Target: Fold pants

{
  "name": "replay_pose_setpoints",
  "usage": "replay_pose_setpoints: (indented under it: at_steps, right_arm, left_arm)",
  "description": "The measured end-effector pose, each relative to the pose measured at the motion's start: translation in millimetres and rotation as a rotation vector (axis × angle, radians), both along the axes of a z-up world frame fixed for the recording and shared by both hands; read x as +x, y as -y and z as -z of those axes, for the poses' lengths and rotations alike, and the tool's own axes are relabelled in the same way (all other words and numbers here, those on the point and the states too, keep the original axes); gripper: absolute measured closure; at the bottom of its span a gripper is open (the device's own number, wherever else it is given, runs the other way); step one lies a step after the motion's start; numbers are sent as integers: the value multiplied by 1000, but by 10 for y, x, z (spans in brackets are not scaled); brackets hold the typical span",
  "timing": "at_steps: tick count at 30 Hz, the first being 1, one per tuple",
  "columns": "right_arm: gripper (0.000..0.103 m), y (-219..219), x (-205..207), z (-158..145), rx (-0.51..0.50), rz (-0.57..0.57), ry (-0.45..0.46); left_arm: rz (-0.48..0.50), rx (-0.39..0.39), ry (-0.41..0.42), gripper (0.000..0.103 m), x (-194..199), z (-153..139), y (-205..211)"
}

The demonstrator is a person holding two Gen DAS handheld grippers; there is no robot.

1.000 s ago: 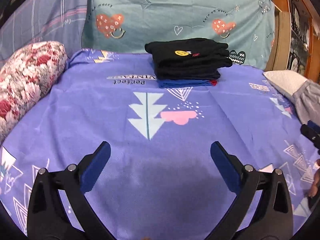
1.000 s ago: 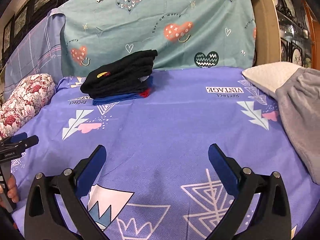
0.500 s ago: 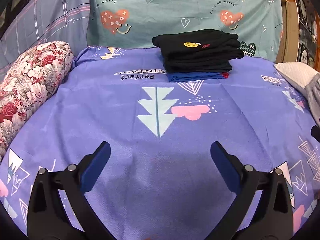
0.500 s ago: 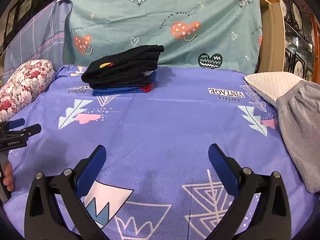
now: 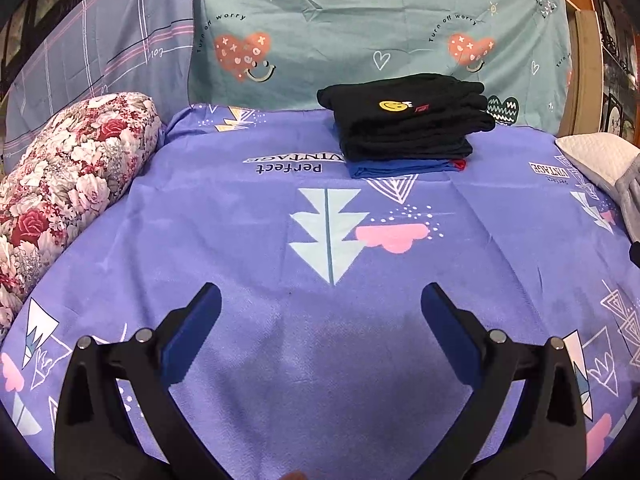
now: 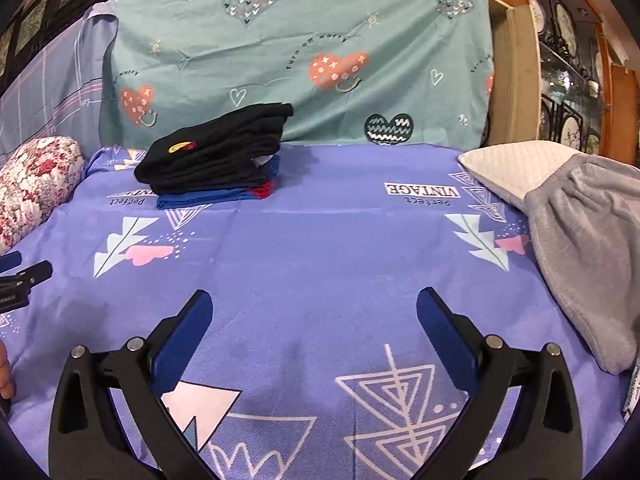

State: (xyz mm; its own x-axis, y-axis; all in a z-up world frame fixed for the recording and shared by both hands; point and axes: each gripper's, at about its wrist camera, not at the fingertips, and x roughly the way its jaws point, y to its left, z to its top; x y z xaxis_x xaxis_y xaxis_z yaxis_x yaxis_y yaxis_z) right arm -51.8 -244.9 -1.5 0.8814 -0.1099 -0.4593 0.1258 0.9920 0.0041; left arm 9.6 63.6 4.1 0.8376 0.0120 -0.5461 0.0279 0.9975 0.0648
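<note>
Grey pants lie unfolded at the right edge of the bed, partly on a white pillow; only a sliver of them shows in the left wrist view. My right gripper is open and empty above the purple sheet, left of the pants. My left gripper is open and empty over the middle of the sheet. The left gripper's tip also shows at the left edge of the right wrist view.
A stack of folded black and blue clothes sits at the back of the bed. A floral bolster lies along the left side. A teal heart-print sheet hangs behind. A wooden cabinet stands at the right.
Both grippers have shifted a little; the left wrist view has swung left, so the grey pants have slid toward its right edge. Both stay open.
</note>
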Motion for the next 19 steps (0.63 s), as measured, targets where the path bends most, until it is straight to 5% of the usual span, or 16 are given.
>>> replay_pose_setpoints:
  at_steps: [19]
  right_arm:
    - [1, 33, 25, 6, 15, 0, -16]
  left_arm:
    - [12, -55, -22, 2, 25, 6, -69]
